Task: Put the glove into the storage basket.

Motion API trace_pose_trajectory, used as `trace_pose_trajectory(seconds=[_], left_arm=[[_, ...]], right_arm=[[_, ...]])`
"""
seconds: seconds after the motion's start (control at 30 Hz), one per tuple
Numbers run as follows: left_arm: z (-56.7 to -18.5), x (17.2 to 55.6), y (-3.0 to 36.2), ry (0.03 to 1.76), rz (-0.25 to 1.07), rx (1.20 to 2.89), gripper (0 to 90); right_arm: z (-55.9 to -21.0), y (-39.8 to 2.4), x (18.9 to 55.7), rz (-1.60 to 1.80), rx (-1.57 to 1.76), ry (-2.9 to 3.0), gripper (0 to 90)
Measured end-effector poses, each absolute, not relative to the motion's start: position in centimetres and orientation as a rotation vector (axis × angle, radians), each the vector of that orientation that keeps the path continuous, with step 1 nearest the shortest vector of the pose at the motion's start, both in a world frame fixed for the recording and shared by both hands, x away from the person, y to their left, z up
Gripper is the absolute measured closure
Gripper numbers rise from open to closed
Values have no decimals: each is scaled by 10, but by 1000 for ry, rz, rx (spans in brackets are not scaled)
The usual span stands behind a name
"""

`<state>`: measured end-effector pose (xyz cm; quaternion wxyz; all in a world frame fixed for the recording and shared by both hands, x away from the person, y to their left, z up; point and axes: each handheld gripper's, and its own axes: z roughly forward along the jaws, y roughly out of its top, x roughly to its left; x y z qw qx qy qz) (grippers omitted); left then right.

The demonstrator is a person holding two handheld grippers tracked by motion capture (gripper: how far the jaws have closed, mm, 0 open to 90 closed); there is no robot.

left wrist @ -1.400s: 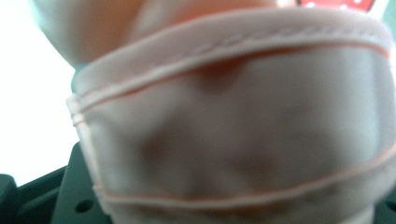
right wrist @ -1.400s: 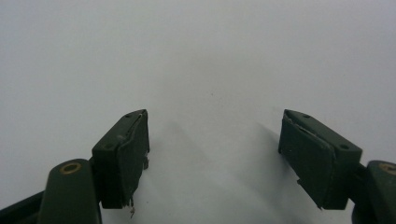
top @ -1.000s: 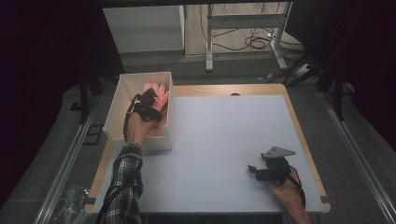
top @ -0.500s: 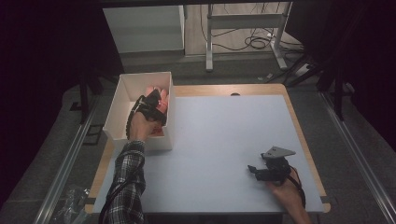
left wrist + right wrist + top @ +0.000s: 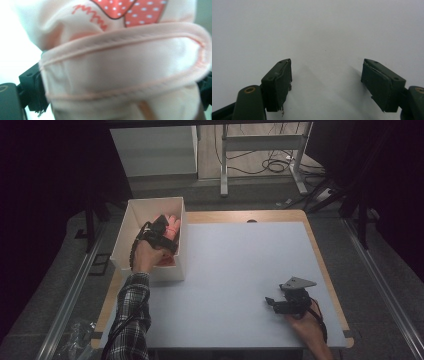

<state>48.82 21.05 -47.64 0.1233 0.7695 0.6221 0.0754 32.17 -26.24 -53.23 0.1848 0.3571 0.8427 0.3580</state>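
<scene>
The pink garment [image 5: 125, 67] lay between the left gripper [image 5: 161, 231]'s just-opening jaws, seemingly loose; the right gripper [image 5: 280, 302] stood wide, empty.

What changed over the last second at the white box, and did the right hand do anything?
The left tool has just been opening its jaws over the pink garment in the white box; the cloth lies between them, apparently released. The left hand shifted slightly back toward the box's near end. The right tool stayed open on the white table, and the box kept its place.
</scene>
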Motion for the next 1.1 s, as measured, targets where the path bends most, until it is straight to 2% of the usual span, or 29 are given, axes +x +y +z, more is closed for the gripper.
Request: trace_pose_trajectory(seconds=[1.1], left_arm=[[-436, 443, 227, 1580, 358, 2103, 46]], right_arm=[[-532, -262, 322, 1007, 1006, 2375, 246]])
